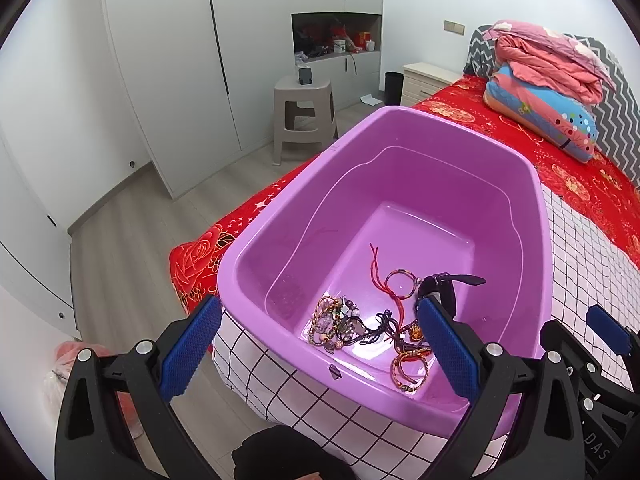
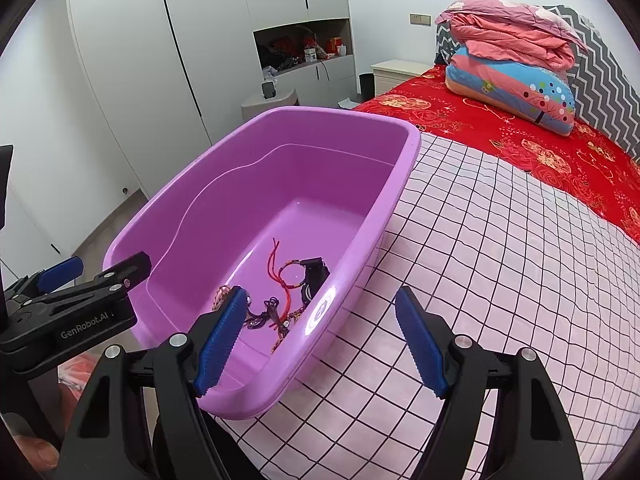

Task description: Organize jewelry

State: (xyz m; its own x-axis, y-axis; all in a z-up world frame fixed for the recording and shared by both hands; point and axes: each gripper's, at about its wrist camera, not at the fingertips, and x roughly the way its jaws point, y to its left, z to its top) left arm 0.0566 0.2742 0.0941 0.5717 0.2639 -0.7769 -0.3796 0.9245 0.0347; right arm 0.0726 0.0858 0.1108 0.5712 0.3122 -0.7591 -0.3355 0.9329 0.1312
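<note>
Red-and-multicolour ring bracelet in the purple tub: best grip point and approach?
Pinch the far arc of the ring bracelet, coming from above. It lies flat on the purple tub floor, and that arc looks bare. Its right edge sits against the black watch; the red cord trails off its left and near side. Likely easiest for the open left gripper.

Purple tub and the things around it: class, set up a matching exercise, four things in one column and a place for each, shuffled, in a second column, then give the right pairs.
Things
1. jewelry pile
2. purple tub
3. folded bedding
4. grey stool

Places
A. on the floor by the white wardrobe
B. on the checked cloth at the bed's edge
C. stacked at the far end of the bed, on the red cover
D. on the bottom of the tub, at its near end

Pairs: 1-D, 2-B, 3-C, 4-A
</note>
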